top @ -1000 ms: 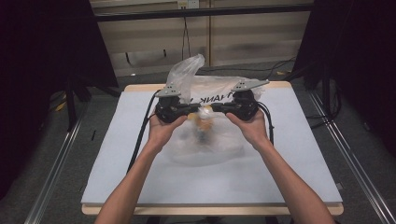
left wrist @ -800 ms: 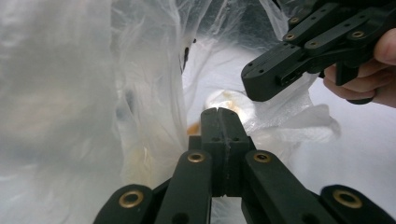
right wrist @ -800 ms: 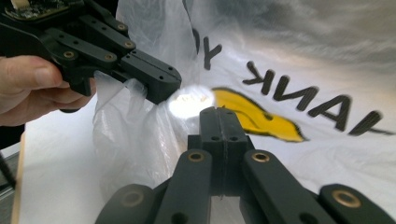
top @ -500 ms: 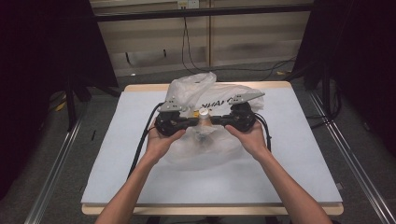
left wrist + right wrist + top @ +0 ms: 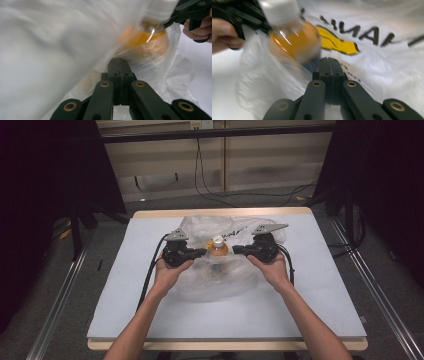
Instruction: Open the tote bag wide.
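Lowered since a moment ago, both tongs and plastic bag, now low over the desk. Left tongs and right tongs shut, pinching bag film beside orange bottle, mid-desk.

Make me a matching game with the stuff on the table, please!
Things:
1. bottle cap
2. juice bottle
3. plastic bag
4. left gripper

Descriptions:
A. orange
B. black, jaws shut
C. white
D. see-through and crinkly, with black letters

Pairs: 1-C, 2-A, 3-D, 4-B
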